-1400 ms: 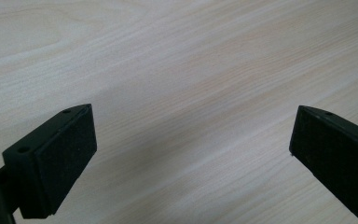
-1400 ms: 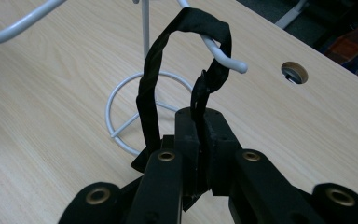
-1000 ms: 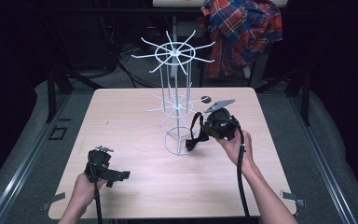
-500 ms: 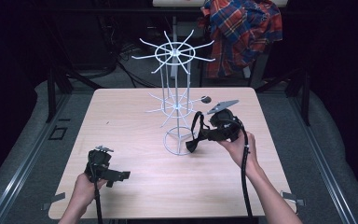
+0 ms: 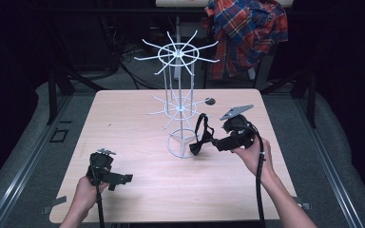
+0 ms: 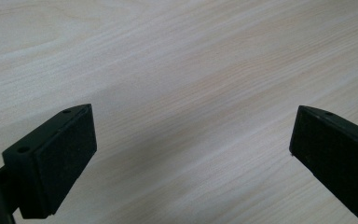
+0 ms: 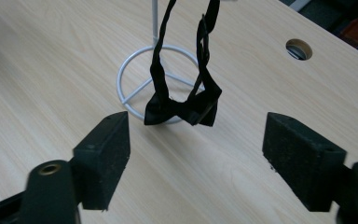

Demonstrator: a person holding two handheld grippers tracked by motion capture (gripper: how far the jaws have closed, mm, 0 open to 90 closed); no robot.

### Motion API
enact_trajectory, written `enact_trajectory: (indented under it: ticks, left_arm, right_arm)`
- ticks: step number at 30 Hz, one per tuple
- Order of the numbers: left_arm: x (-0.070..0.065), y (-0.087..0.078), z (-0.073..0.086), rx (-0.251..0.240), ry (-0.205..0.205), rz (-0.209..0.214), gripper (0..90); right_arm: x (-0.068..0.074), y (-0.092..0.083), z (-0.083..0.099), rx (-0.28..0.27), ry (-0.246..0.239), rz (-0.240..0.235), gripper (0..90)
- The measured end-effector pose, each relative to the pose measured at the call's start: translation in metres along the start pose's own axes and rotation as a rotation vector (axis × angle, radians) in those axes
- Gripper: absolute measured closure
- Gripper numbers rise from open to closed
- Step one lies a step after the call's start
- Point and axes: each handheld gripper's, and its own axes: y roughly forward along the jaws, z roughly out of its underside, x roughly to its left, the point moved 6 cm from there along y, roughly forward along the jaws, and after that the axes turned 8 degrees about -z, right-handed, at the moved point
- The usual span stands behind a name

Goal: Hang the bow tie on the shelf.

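Observation:
A white wire rack [image 5: 178,104] with two tiers of hook arms stands mid-table. A black bow tie [image 5: 200,142] hangs by its strap from a lower arm, its bow low beside the rack's base ring [image 7: 126,93]. My right gripper [image 5: 217,142] sits just right of it, pointing at it. Its jaws have just been opening, and in the right gripper view they [image 7: 209,158] stand wide with the bow tie [image 7: 182,109] ahead of them, not between them. At the front left my left gripper [image 5: 123,179] rests low over the table, open [image 6: 191,154] above bare wood.
The light wooden table [image 5: 123,118] has a round cable hole [image 7: 299,49] behind the rack on the right. A plaid shirt [image 5: 247,33] hangs beyond the far edge. Dark floor and metal rails surround the table.
My right gripper has drawn back rightward from the rack and its jaws have opened, leaving the bow tie hanging. The left gripper has kept still.

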Motion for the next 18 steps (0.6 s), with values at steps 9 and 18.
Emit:
enact_trajectory:
  ticks: [9,18]
  left_arm:
    - [0.0,0.0,0.0,0.002,0.001,-0.002,0.6]
    - [0.0,0.0,0.001,0.002,-0.006,-0.005,0.6]
  right_arm:
    - [0.005,-0.004,0.029,0.062,-0.032,-0.009,14.6]
    - [0.005,-0.008,0.075,0.159,-0.036,0.0,12.6]
